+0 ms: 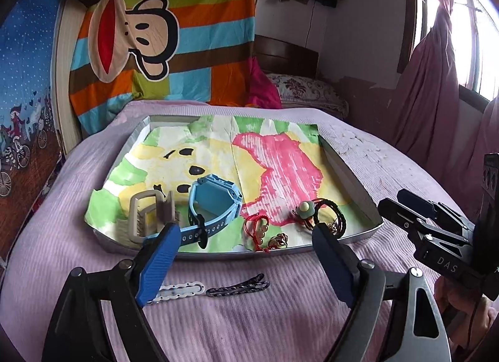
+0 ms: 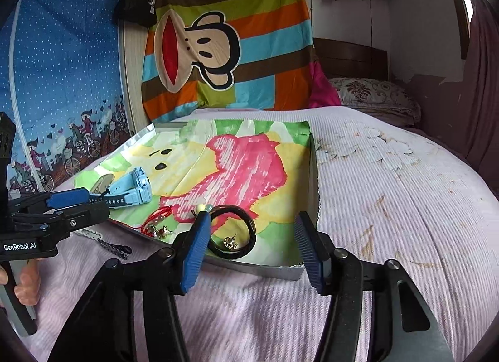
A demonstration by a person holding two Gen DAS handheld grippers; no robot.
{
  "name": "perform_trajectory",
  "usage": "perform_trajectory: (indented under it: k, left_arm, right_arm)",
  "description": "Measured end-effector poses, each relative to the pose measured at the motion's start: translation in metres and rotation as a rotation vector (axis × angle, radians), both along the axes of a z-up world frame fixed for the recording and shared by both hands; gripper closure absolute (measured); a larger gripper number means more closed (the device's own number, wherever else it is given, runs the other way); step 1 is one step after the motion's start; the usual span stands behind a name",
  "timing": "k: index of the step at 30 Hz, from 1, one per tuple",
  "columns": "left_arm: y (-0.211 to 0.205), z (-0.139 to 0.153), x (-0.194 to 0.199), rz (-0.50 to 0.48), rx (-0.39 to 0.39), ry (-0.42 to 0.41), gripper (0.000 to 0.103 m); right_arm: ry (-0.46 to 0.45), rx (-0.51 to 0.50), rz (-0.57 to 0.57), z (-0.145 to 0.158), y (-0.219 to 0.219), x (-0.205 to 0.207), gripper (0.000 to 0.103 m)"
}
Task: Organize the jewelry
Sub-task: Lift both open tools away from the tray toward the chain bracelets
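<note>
A shallow silver tray (image 1: 352, 171) lined with a coloured drawing lies on the lilac bedspread. In it are a blue watch (image 1: 215, 203), a beige watch strap (image 1: 146, 212), a red cord bracelet (image 1: 259, 231), a green hair tie (image 1: 307, 210), a black cord bracelet (image 2: 246, 228) and a gold earring (image 2: 230, 243). A white hair clip (image 1: 181, 291) and a dark hair clip (image 1: 238, 287) lie on the bedspread in front of the tray. My left gripper (image 1: 246, 237) is open and empty just before the tray's near edge. My right gripper (image 2: 252, 224) is open and empty over the tray's near right corner.
A striped monkey cloth (image 1: 162, 34) hangs behind the bed. A patterned pillow (image 2: 374, 97) and a dark headboard (image 2: 349, 56) are at the far right. A pink curtain (image 1: 436, 81) hangs by the window. Bare bedspread (image 2: 389, 190) extends right of the tray.
</note>
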State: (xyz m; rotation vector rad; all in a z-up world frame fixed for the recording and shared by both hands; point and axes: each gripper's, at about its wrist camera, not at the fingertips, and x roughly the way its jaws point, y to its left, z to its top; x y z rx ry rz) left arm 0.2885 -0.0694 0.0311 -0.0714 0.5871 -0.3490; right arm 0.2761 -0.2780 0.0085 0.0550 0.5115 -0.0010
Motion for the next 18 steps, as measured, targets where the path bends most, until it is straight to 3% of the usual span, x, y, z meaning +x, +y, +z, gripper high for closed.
perform_trajectory:
  k: [2,6,13,18]
  left_arm:
    - [0.007,0.005,-0.007,0.032,-0.003,-0.032,0.009]
    - [0.02,0.014,-0.023,0.084,0.003,-0.108,0.001]
    - [0.044,0.029,-0.047,0.131,0.027,-0.209,0.0]
    - [0.062,0.032,-0.064,0.159,0.044,-0.25,0.0]
  right_arm:
    - [-0.028,0.013,-0.006,0.004,0.001,-0.009,0.045]
    - [-0.089,0.027,-0.011,0.011,0.006,-0.025,0.027]
    - [-0.171,0.061,0.005,0.017,0.023,-0.051,0.002]
    - [-0.231,0.057,0.019,0.019,0.045,-0.067,0.001]
